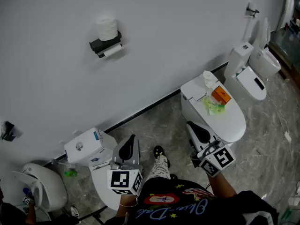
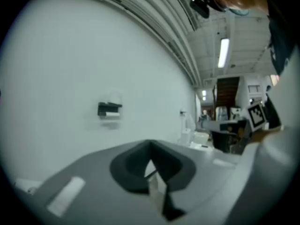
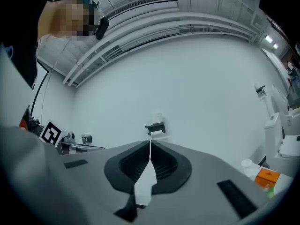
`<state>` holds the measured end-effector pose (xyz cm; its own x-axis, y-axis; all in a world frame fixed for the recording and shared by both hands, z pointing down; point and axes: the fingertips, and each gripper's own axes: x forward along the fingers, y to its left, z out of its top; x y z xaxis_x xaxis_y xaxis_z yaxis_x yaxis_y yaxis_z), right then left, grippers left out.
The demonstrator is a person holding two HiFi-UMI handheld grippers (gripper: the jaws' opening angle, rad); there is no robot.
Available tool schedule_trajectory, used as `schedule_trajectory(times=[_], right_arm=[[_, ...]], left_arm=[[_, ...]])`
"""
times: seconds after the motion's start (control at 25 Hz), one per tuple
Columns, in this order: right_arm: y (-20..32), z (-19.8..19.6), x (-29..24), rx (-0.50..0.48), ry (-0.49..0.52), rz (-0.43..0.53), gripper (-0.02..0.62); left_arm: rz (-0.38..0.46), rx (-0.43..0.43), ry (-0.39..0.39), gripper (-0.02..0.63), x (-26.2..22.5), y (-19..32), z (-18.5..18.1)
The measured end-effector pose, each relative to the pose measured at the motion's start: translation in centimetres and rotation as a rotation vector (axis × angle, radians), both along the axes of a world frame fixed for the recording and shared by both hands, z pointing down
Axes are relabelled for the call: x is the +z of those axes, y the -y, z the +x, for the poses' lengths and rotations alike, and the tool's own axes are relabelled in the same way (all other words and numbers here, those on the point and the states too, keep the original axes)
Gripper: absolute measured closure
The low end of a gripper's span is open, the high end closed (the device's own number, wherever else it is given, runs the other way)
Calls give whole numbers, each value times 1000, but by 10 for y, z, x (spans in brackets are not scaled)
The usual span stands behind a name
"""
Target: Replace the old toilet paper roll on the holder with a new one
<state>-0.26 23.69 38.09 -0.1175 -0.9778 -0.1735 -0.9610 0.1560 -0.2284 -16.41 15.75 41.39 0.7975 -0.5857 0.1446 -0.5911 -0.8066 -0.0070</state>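
A black wall holder (image 1: 106,45) carries a thin white roll (image 1: 112,51) on its bar, and a full white toilet paper roll (image 1: 106,27) stands on its top shelf. Both grippers are low and well short of the wall. My left gripper (image 1: 132,138) is shut with nothing in it and points toward the wall. My right gripper (image 1: 189,124) is shut and empty too. The holder (image 2: 109,109) shows small and far off in the left gripper view, above the shut jaws of the left gripper (image 2: 151,165). In the right gripper view the holder (image 3: 156,129) sits just above the tip of the right gripper (image 3: 150,146).
A white toilet (image 1: 233,123) stands ahead of the right gripper, with an orange box (image 1: 221,95), a green item (image 1: 213,107) and a small white container (image 1: 208,78) on it. Another toilet (image 1: 256,75) is at the far right. A tank (image 1: 87,146) is beside the left gripper.
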Motion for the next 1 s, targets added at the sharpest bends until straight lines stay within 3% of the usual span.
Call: schedule_trajectory(times=[0.24,0.44,0.76,1.0], right_arm=[[59,33,17,-2,-64,-67,580],[141,59,-6,-61,-93,0,580],[286,86,4,-169,-127,-39,580],[346,81,1,-258,-113,-44,580]], left_arm=[[50,-10,-11,617,4,66,49],[49,1,-102,617,-15,143,93],[16,-126,-77,617,-8,265,96],[-11,-205,-76,617,-6,309,94]])
